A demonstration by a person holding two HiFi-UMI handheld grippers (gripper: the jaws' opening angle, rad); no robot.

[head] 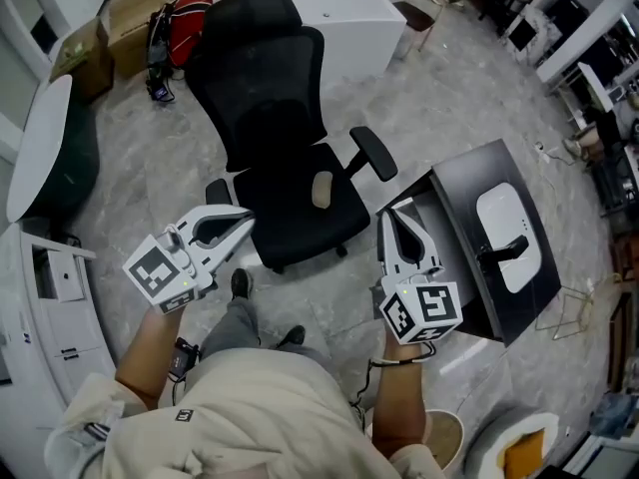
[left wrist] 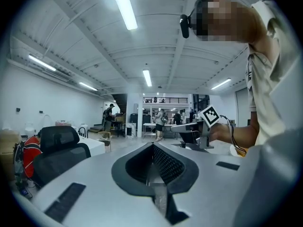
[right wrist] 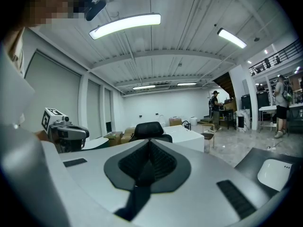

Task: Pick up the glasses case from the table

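The glasses case (head: 509,236) is a white rounded shell lying on a dark table (head: 469,178) at the right of the head view. In the right gripper view it shows at the lower right edge (right wrist: 274,174). A small black object (head: 499,255) lies against the case. My right gripper (head: 394,211) is held in the air at the table's near left edge, short of the case, with its jaws shut (right wrist: 150,141) and nothing in them. My left gripper (head: 245,223) hovers over the floor, well left of the table, pointing at a chair. Its jaws are shut (left wrist: 152,144) and hold nothing.
A black office chair (head: 280,138) stands straight ahead between the grippers. Behind it are a white desk (head: 339,18), cardboard boxes (head: 130,23) and a red bag (head: 190,18). A white round tabletop (head: 40,143) is at the left, and a bowl (head: 519,447) at the bottom right.
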